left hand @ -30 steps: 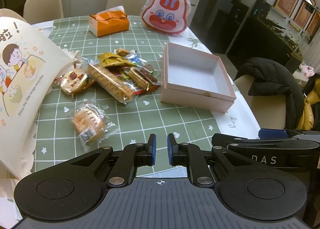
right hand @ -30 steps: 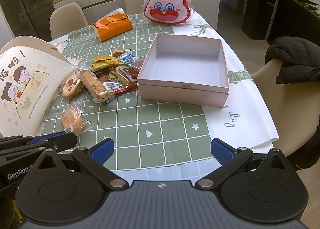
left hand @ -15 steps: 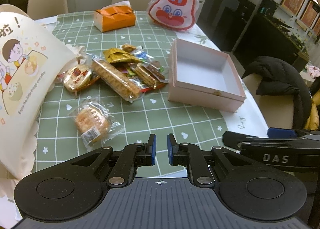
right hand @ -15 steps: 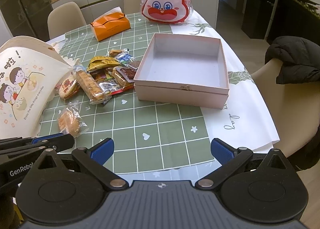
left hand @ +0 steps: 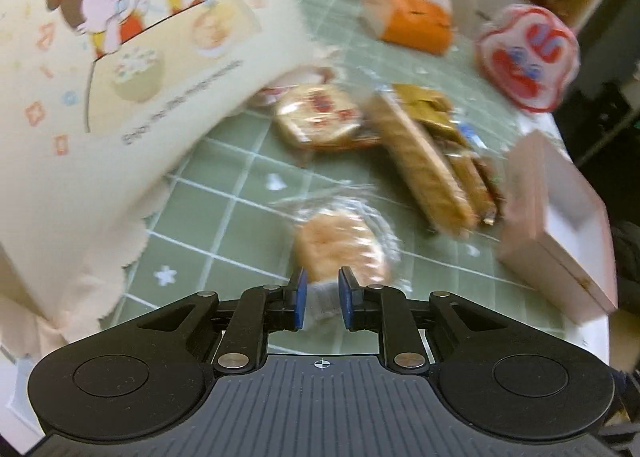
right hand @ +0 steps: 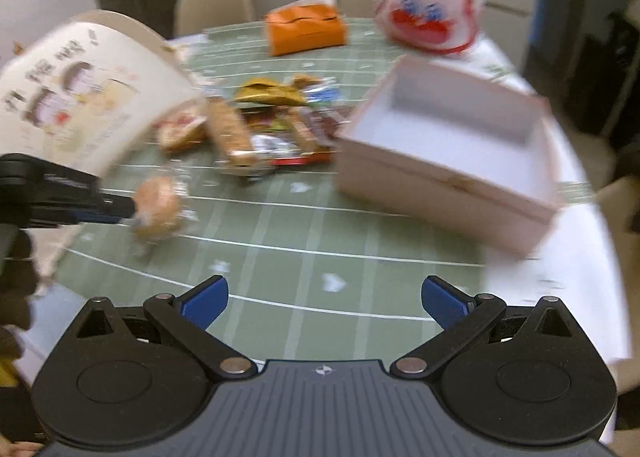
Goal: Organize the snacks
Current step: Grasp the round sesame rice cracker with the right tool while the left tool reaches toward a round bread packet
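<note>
Left wrist: our left gripper [left hand: 322,299], jaws just opening slightly, nears the cake [left hand: 340,247]; next, clamp it. Right gripper [right hand: 324,303] wide apart.

A green cloth [right hand: 280,257] gridded with white lines covers the counter. The open box [right hand: 440,177] is pale pink. An orange tissue pack [right hand: 306,31], a red-and-white rabbit-face bag [right hand: 430,13], and a cream bag [left hand: 120,77] printed with cartoon children.
</note>
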The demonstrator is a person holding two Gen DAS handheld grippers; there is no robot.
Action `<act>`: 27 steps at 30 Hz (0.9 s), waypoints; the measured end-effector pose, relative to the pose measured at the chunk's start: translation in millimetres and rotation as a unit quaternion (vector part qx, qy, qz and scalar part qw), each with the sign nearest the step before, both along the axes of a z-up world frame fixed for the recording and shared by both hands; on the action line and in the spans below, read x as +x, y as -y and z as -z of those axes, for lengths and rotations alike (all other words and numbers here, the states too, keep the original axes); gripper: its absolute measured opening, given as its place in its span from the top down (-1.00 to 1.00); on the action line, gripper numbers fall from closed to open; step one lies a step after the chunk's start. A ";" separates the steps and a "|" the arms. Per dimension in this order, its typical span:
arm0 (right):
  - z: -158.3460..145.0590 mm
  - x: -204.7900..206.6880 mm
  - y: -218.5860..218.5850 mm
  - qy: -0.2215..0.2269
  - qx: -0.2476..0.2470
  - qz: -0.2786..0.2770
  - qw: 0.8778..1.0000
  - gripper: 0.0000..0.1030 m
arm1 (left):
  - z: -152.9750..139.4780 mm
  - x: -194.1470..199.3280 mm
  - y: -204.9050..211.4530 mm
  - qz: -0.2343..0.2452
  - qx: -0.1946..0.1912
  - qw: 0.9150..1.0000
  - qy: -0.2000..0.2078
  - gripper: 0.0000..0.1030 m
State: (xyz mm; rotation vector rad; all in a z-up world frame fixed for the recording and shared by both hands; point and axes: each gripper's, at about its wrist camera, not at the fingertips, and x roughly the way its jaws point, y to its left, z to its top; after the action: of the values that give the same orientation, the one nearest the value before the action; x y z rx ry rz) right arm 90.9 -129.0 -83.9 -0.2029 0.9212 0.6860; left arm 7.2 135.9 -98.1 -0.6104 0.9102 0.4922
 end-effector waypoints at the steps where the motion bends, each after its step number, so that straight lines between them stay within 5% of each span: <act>1: 1.3 2.9 -4.2 -0.007 0.007 -0.013 1.000 -0.99 | 0.7 -0.9 -4.7 -0.003 -0.005 1.000 0.003 0.60; 4: -1.9 9.0 -25.3 0.016 0.009 -0.055 0.998 -0.99 | -2.5 -6.5 -10.8 -0.022 -0.001 1.000 0.012 0.60; 8: -14.1 23.0 -81.4 0.107 -0.033 -0.124 0.986 -0.96 | -4.0 -19.1 -17.0 -0.027 -0.018 0.999 0.027 0.60; 10: -16.7 34.7 -115.2 0.122 -0.034 -0.162 0.979 -0.72 | -1.3 -29.0 -17.3 -0.031 -0.040 0.998 0.033 0.60; 14: -14.3 64.3 -196.5 0.077 -0.007 -0.236 0.969 -0.54 | 6.8 -52.4 -14.7 -0.056 -0.078 0.994 0.044 0.60; 20: 8.7 86.8 -317.6 0.072 -0.069 -0.339 0.935 -0.55 | 20.0 -84.6 -14.3 -0.083 -0.114 0.988 0.059 0.60; 25: 39.7 130.8 -363.3 -0.039 -0.096 -0.276 0.956 -0.55 | 25.0 -101.6 -25.6 -0.111 -0.115 0.986 0.055 0.60; 27: 40.9 128.4 -357.6 -0.058 -0.092 -0.280 0.954 -0.50 | 25.3 -105.8 -33.2 -0.119 -0.115 0.985 0.058 0.60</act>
State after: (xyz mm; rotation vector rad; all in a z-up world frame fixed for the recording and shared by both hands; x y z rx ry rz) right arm 219.3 228.6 -124.8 -0.6104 1.0498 1.1438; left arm -98.6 169.2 -123.4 -0.9562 0.7916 0.5629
